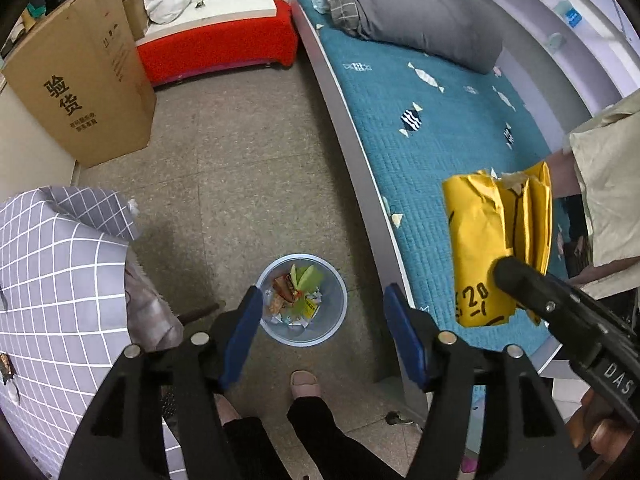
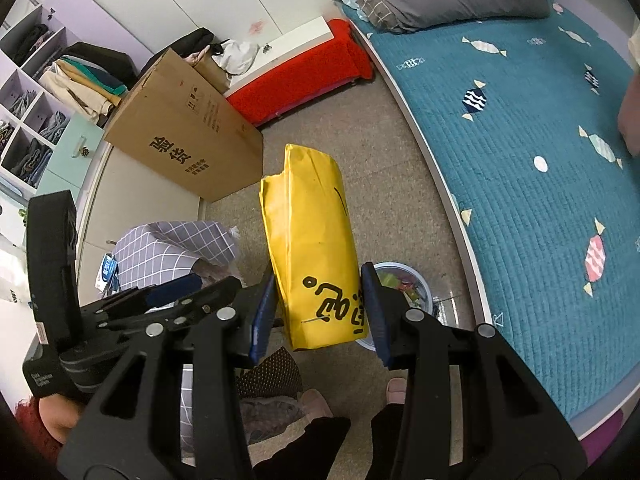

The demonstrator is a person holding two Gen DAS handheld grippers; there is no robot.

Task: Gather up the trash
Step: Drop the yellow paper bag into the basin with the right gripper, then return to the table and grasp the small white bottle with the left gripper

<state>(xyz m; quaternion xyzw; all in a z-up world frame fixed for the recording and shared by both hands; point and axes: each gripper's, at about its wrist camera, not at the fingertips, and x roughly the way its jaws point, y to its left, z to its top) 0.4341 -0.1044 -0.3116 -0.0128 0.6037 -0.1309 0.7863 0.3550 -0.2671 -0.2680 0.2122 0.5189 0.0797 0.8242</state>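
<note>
The right tool [image 2: 320, 308] is clamped on a crumpled yellow mailer bag [image 2: 310, 240], its two blue pads pressing the bag's lower sides, with the bag standing up out of the grip. The left tool [image 1: 322, 334] stands open and empty, directly above the blue bin [image 1: 302, 300].

Every place here is taken from the bin, which sits on the floor [image 1: 240, 184] just beside the bed [image 1: 420, 128]. In the left wrist view the bag hangs to the bed side of the bin, over the edge of the mattress, not yet above the opening. In the right wrist view the bin's rim [image 2: 404, 270] peeps out behind the bag.

To finish well, I would carry the bag across until it hangs squarely above the bin. It looks nearly as long as the bin is wide, so it should probably go in end first, with the pads opened low over the rim so it cannot tip out onto the floor. The open left tool could move aside first.

Counted: one yellow bag, one bin already holding several wrappers and paper scraps, two tools, and one large cardboard box [image 1: 84, 92] well away from the bin.
</note>
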